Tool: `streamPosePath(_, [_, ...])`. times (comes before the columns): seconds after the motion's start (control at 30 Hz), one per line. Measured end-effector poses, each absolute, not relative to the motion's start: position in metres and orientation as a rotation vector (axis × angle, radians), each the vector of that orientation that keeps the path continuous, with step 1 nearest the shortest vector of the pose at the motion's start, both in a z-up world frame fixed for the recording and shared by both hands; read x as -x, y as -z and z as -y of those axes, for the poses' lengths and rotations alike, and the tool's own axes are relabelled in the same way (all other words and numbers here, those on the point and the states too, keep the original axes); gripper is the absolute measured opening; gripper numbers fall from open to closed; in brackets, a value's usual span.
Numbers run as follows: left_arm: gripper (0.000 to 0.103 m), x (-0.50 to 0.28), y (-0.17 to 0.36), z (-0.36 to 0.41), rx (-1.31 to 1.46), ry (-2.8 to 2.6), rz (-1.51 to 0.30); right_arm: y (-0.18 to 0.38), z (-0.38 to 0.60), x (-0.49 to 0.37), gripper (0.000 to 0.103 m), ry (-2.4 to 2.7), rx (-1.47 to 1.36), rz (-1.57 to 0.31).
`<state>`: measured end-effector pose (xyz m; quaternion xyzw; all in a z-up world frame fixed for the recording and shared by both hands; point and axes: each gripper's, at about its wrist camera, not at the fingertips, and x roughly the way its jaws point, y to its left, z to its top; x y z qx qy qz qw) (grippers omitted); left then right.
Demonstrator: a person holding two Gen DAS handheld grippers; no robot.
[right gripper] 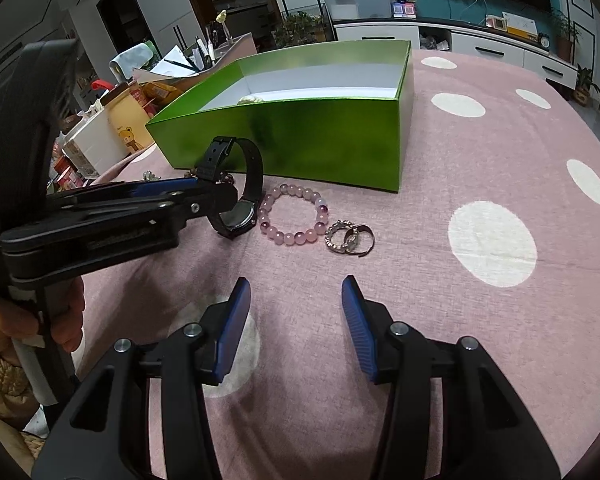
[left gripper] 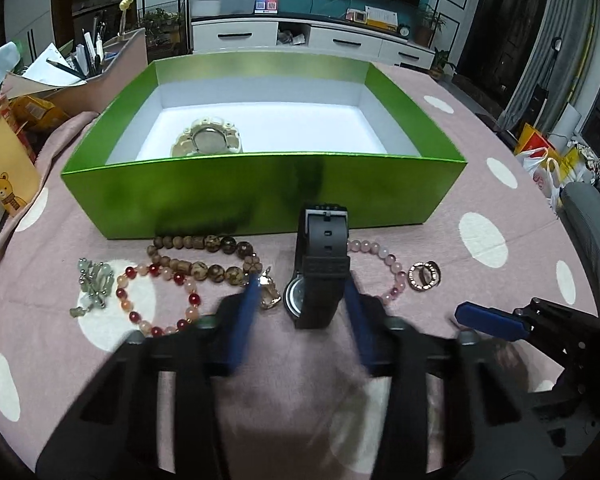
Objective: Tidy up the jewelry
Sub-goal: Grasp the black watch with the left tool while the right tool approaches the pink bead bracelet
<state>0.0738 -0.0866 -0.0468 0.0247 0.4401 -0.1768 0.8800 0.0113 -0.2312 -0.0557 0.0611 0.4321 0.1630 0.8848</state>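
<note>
A black watch stands on its side on the pink cloth, just in front of the green box. My left gripper is open, with its blue fingers on either side of the watch strap. In the right wrist view the left gripper's tips are at the watch. My right gripper is open and empty, low over the cloth, short of the pink bead bracelet and two rings. A pale watch lies inside the box.
Left of the black watch lie a brown bead bracelet, a red bead bracelet, a jade-green trinket and a small pendant. Cartons and a pen holder crowd the table's left edge.
</note>
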Motion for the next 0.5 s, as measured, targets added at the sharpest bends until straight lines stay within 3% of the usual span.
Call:
streamPosePath(0.07, [0.017, -0.075, 0.048, 0.087, -0.051, 0.364, -0.913, 0.057, 0.23, -0.013, 0.048, -0.343, -0.127, -0.901])
streamPosePath(0.5, [0.017, -0.069, 0.007, 0.045, 0.066, 0.365, -0.816, 0.052, 0.203, -0.045, 0.042, -0.427, -0.017, -0.872])
